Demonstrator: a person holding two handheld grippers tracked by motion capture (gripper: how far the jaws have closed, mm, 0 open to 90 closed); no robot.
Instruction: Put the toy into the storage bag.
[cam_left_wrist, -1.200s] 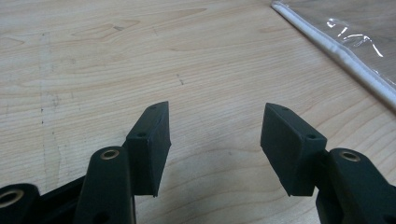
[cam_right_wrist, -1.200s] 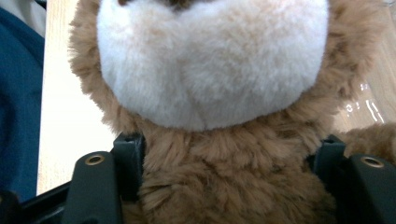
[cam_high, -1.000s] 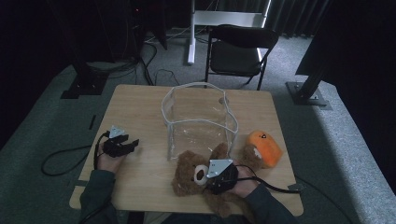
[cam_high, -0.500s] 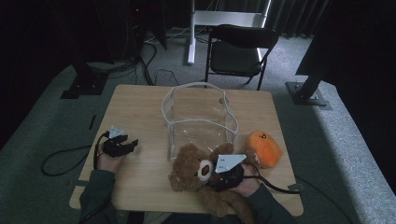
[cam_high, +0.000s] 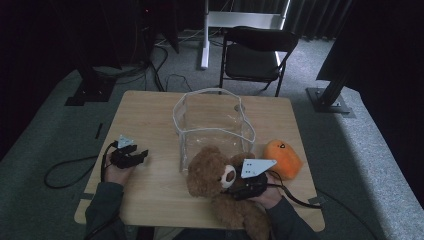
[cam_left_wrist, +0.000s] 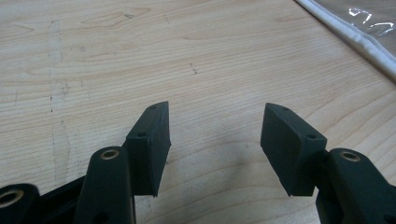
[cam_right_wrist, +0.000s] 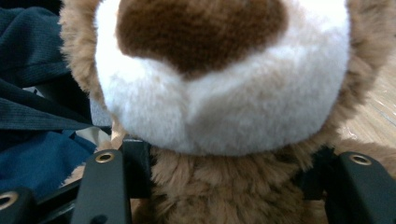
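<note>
A brown teddy bear (cam_high: 207, 172) lies at the table's front edge, its head toward the clear bag and its legs over the edge. My right gripper (cam_high: 235, 190) is shut on it just under the head. In the right gripper view the white muzzle (cam_right_wrist: 224, 93) looms above the jaws, and brown fur packs the space between them at my right gripper (cam_right_wrist: 224, 186). My left gripper (cam_high: 140, 156) rests open on the wood at the left. Bare table shows between its pads in the left gripper view (cam_left_wrist: 215, 135).
A clear plastic bag (cam_high: 212, 120) with a white rim stands open mid-table, just behind the bear. An orange plush (cam_high: 282, 157) lies to the right of the bear. The wooden table (cam_high: 145, 115) has bare room at left. A black chair (cam_high: 257, 55) stands beyond the far edge.
The right gripper has shifted to the right and a little away from the front edge, and the bear has turned with it, head raised. The left gripper has stayed put.
</note>
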